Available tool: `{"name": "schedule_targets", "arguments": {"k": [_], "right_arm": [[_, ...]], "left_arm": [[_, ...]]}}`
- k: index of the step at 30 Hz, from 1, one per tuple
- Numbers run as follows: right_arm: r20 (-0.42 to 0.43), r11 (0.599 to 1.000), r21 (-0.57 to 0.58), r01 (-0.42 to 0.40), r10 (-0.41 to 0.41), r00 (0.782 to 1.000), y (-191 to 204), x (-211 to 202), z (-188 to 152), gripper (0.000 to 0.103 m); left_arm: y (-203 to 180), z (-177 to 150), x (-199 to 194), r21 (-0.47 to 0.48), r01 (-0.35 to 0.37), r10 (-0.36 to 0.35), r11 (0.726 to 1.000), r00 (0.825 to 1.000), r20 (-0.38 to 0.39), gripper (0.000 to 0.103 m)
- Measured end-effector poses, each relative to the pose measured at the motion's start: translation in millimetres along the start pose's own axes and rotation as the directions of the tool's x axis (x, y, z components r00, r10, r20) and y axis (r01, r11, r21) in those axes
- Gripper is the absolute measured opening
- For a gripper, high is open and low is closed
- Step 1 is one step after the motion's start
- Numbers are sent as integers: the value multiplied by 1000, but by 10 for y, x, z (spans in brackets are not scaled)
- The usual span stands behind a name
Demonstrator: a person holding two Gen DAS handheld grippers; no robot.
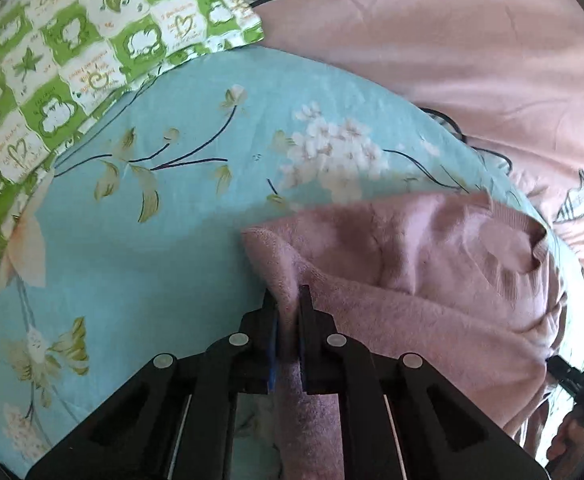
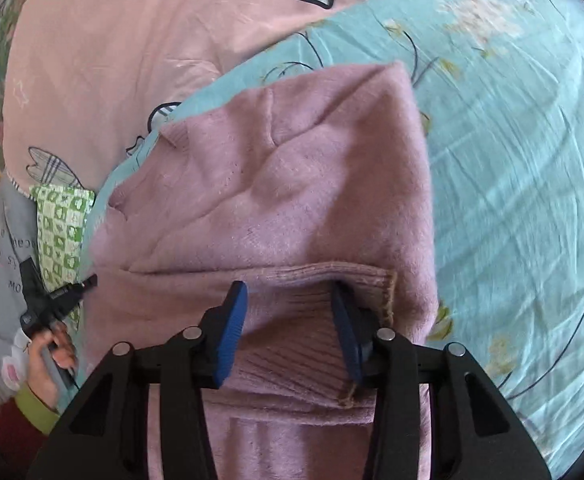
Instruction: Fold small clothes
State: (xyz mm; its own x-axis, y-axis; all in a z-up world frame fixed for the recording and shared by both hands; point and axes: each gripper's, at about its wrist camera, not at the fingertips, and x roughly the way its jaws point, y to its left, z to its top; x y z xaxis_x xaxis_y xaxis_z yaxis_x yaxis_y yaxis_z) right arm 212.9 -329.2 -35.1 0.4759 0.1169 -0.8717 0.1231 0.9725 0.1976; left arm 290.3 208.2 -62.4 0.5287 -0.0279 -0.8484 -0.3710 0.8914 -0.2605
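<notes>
The pink sweater (image 2: 292, 184) lies on the blue floral bedsheet (image 1: 131, 240), already doubled over itself, so the fold looks about halfway along. The left gripper (image 1: 287, 300) has its fingers pinched tight on a raised edge of the knit. The right gripper (image 2: 287, 300) hangs over the ribbed hem (image 2: 292, 320), fingers wide apart, gripping nothing. Smoothing and a final fold seem left.

Blue floral sheet (image 1: 131, 240), green checked cloth (image 1: 51, 60), pink quilt (image 1: 452, 40).
</notes>
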Motion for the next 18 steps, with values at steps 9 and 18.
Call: {"name": "schedule_targets", "arguments": {"k": [9, 18], "right_arm": [[-5, 996, -63, -66, 66, 998, 426, -481, -339, 47], [-71, 985, -135, -106, 97, 993, 704, -830, -1111, 51]], "left_arm": [[-74, -528, -770, 62, 77, -74, 995, 996, -51, 42], [58, -1953, -1300, -36, 98, -105, 994, 953, -283, 54]]}}
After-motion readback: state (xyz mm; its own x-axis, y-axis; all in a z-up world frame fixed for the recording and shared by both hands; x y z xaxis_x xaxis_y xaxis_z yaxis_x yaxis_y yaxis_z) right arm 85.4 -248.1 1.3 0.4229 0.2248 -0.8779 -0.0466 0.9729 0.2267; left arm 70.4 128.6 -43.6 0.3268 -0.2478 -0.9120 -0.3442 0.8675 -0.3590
